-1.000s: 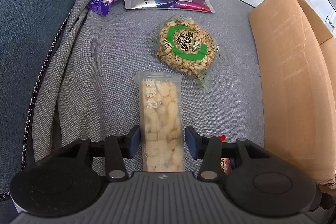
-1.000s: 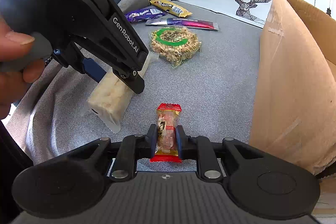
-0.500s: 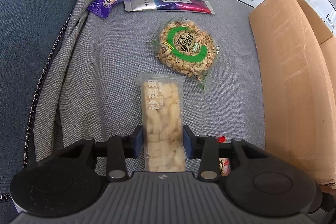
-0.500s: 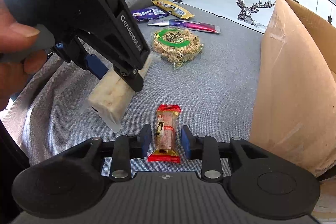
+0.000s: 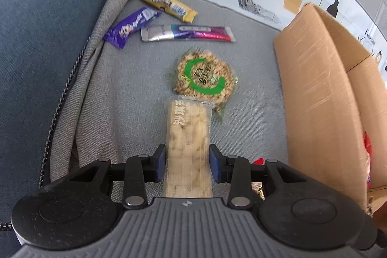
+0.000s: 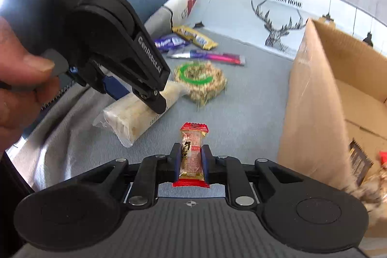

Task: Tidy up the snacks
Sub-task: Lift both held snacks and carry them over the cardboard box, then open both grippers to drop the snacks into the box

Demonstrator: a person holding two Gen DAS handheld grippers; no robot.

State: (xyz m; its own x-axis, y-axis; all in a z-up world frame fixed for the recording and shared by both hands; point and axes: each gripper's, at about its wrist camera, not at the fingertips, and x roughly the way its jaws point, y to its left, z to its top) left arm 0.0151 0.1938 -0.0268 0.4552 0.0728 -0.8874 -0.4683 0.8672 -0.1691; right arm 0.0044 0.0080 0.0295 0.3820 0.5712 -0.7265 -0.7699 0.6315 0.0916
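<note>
My left gripper (image 5: 188, 162) is shut on a long pale puffed-snack pack (image 5: 188, 137), its blue pads pressing both sides. In the right wrist view this pack (image 6: 130, 117) hangs tilted from the left gripper (image 6: 135, 98), just above the grey cushion. My right gripper (image 6: 191, 158) is shut on a small red-ended candy pack (image 6: 192, 149), held upright off the cushion. A round peanut-brittle pack with a green ring (image 5: 204, 79) lies just beyond the pale pack. A brown cardboard box (image 6: 314, 100) stands open on the right.
At the far left of the cushion (image 5: 135, 93) lie a purple bar (image 5: 131, 27), a yellow bar (image 5: 165, 4) and a silver-magenta stick (image 5: 188, 32). Several snacks (image 6: 360, 161) lie inside the box. A blue sofa back (image 5: 48, 16) rises left; a person's hand (image 6: 21, 79) grips the left tool.
The left jaws closed onto the pale pack and raised it. The right jaws opened briefly, shut on the red candy pack again and lifted it off the cushion.
</note>
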